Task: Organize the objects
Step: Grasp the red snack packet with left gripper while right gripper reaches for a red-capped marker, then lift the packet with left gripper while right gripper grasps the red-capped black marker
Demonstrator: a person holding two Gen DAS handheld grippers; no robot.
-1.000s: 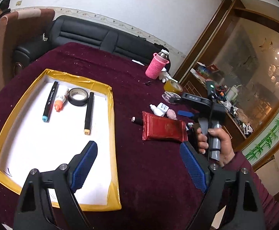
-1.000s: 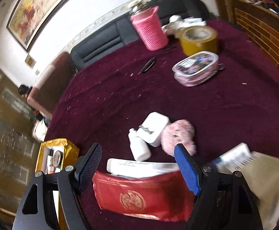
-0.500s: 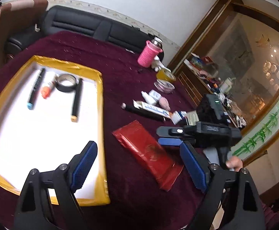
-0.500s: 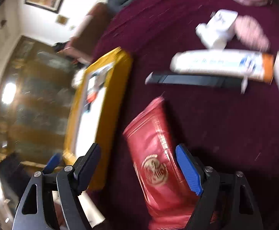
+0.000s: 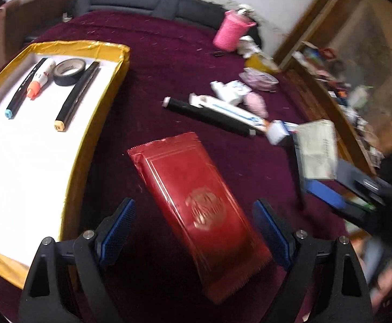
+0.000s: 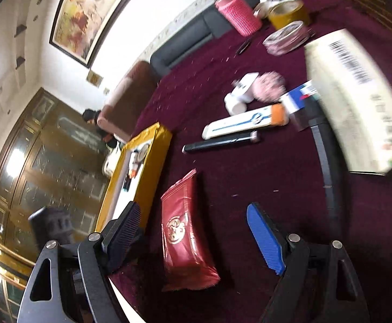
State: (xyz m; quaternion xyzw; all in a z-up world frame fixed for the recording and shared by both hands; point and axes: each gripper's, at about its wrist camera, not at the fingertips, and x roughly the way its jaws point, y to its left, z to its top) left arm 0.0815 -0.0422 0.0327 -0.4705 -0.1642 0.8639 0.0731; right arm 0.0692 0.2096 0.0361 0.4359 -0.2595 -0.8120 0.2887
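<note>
Looking steeply down from the left wrist, close over the table, facing the far sofa. Looking down less steeply from the right wrist, facing left toward the cabinets. Sharing the red packet and yellow-rimmed tray.

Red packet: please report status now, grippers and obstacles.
Left gripper open, astride red packet, not gripping. Right gripper open, empty. Packet flat on cloth beside yellow-edged tray. Nothing between them.
</note>
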